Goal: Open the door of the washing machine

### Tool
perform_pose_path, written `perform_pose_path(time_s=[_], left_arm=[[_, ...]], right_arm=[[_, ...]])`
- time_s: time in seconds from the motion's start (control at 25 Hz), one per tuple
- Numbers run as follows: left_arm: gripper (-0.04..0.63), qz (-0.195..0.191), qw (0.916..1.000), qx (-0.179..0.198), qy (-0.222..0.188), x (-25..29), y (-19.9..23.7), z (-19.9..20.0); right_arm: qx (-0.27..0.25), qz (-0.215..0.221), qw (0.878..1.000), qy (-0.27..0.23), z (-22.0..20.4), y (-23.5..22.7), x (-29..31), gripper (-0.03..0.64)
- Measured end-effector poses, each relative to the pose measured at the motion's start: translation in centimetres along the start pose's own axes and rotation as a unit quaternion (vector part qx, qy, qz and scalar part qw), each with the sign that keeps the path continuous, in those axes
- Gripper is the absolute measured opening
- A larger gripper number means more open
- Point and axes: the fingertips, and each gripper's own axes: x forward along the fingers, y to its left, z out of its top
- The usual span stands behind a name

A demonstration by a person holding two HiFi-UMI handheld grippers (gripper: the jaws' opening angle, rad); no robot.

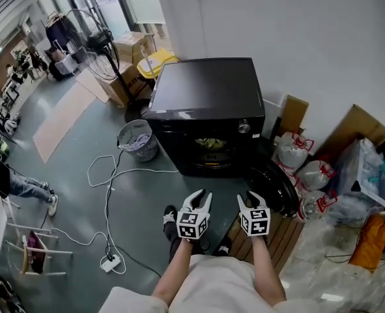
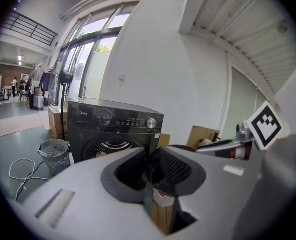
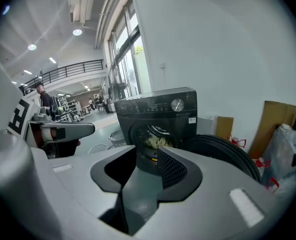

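The black front-loading washing machine stands against the white wall. Its round door hangs swung wide to the right, and pale laundry shows in the drum. My left gripper and right gripper hover side by side in front of the machine, well short of it and touching nothing. Both are open with nothing between the pads. In the left gripper view the machine sits beyond the left gripper. The right gripper view has the drum's laundry and the open door ahead of the right gripper.
A wire waste basket stands left of the machine, with a floor fan and cardboard boxes behind it. A white cable runs to a power strip on the floor. Plastic bags and a wooden pallet lie to the right.
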Motion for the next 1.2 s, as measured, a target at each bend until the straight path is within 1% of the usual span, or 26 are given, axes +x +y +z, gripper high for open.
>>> perform_pose_path(time_s=[0.2, 0.32, 0.44, 0.52, 0.68, 0.8, 0.96, 1.2], left_arm=[[0.156, 0.015, 0.9999, 0.003, -0.003, -1.6, 2.1, 0.8], [0.156, 0.020, 0.9998, 0.002, -0.003, -1.9, 2.9, 1.1], [0.156, 0.027, 0.9996, -0.004, -0.007, -2.7, 4.0, 1.4], [0.142, 0.032, 0.9994, -0.009, -0.008, -2.8, 4.6, 1.6], [0.103, 0.031, 0.9994, -0.016, -0.008, -2.8, 4.6, 1.7], [0.062, 0.032, 0.9993, -0.021, -0.006, -3.0, 4.6, 1.4], [0.057, 0.022, 0.9994, -0.027, -0.005, -3.1, 4.3, 1.1], [0.057, 0.026, 0.9992, -0.026, 0.014, -3.0, 4.1, 0.2]], right_arm=[[-0.008, 0.011, 1.000, -0.003, -0.1, 2.6, 0.2, 0.130], [-0.015, 0.009, 1.000, -0.004, -0.1, 2.8, 0.3, 0.127], [-0.018, 0.011, 1.000, -0.007, 0.2, 3.5, 0.6, 0.107], [-0.020, 0.012, 1.000, -0.007, 0.3, 3.6, 0.9, 0.088], [-0.021, 0.009, 1.000, -0.003, 0.1, 3.6, 0.9, 0.053], [-0.019, 0.006, 1.000, -0.002, -0.2, 3.6, 0.6, 0.030], [-0.012, 0.006, 1.000, -0.002, -0.7, 3.5, 0.4, 0.000], [-0.002, 0.005, 1.000, 0.002, -1.2, 3.1, 0.0, 0.000]])
